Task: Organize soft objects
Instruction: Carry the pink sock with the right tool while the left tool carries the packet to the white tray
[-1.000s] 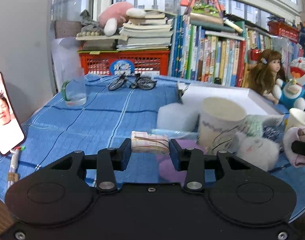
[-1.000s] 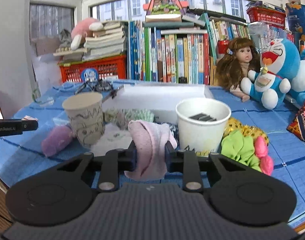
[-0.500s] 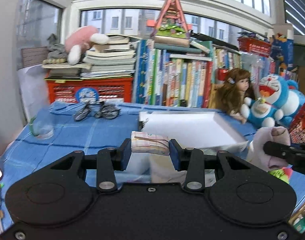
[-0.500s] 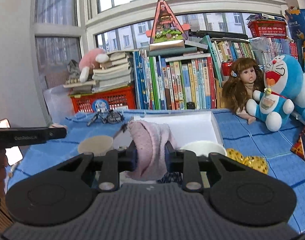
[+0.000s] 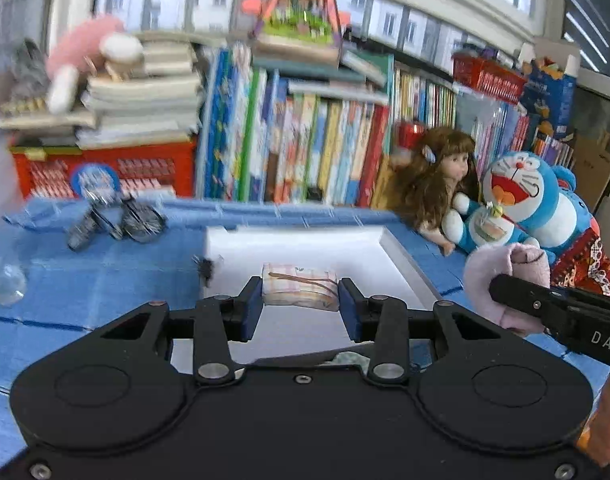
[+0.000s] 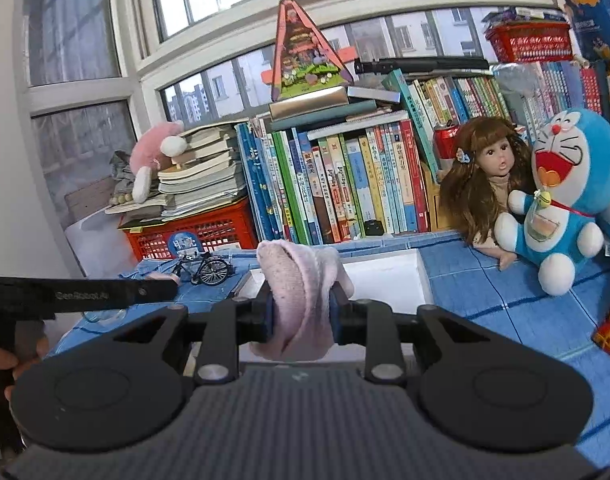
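Observation:
My left gripper (image 5: 300,298) is shut on a small folded pink plaid cloth (image 5: 300,286) and holds it above the white tray (image 5: 401,258) on the blue tablecloth. My right gripper (image 6: 301,312) is shut on a rolled pale pink sock (image 6: 299,280) and holds it in the air near the tray's (image 6: 421,276) front; the sock also shows at the right of the left wrist view (image 5: 505,276). The left gripper's arm shows as a black bar at the left of the right wrist view.
Behind the tray stand a row of books (image 6: 345,188), a red crate (image 6: 197,236), a doll (image 6: 485,184) and a Doraemon plush (image 6: 561,200). A small toy bicycle (image 6: 205,270) sits left of the tray. A glass (image 5: 5,284) stands at far left.
Both grippers have risen and moved forward over the tray with their cloths still held. The cups and loose soft items in front have dropped out of view.

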